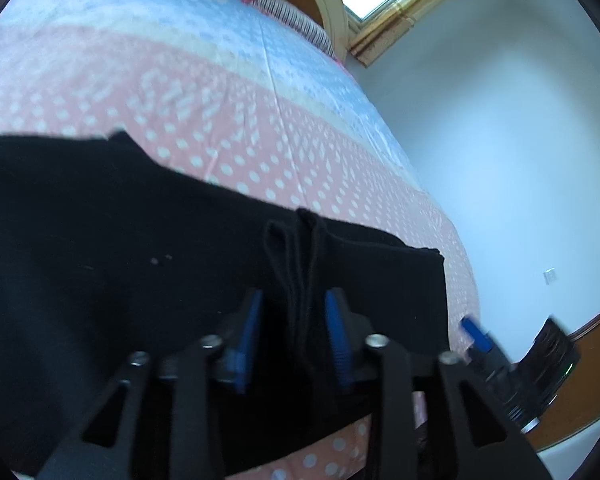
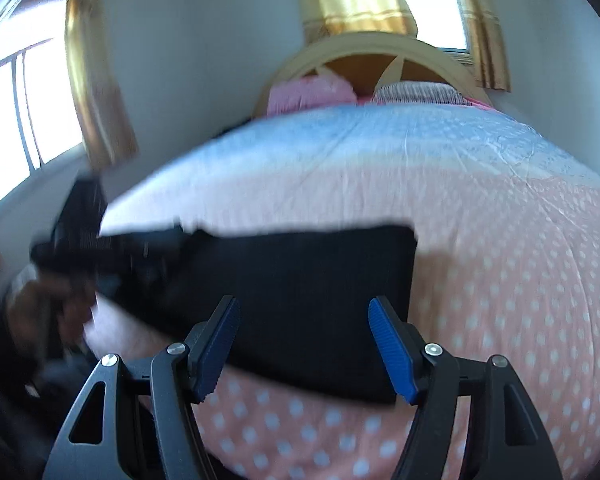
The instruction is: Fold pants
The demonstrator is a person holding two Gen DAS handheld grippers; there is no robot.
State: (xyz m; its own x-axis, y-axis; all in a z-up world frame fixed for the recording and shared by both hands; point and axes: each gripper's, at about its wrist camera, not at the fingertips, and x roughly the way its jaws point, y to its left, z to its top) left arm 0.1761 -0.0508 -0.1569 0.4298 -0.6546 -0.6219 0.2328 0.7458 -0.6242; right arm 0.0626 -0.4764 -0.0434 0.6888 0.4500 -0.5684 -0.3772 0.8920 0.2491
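Note:
Black pants (image 1: pixel 120 248) lie across a pink polka-dot bedspread (image 1: pixel 228 128). In the left wrist view my left gripper (image 1: pixel 296 332) is low over the pants, jaws partly apart. A raised ridge of black cloth (image 1: pixel 300 280) stands between its blue pads without clearly touching them. The right gripper's blue pad (image 1: pixel 474 332) shows just past the pants' right edge. In the right wrist view my right gripper (image 2: pixel 304 344) is open wide over the folded, squared end of the pants (image 2: pixel 320 280), holding nothing. A blurred dark shape at the left there, the other gripper (image 2: pixel 80 236), sits at the pants' far end.
The bedspread turns pale blue (image 2: pixel 360 144) towards the headboard (image 2: pixel 364 52), where a pink pillow (image 2: pixel 312 92) and a striped pillow (image 2: pixel 416 92) lie. Windows with golden curtains (image 2: pixel 96 92) flank the bed. The bed's edge drops off beside a white wall (image 1: pixel 500 160).

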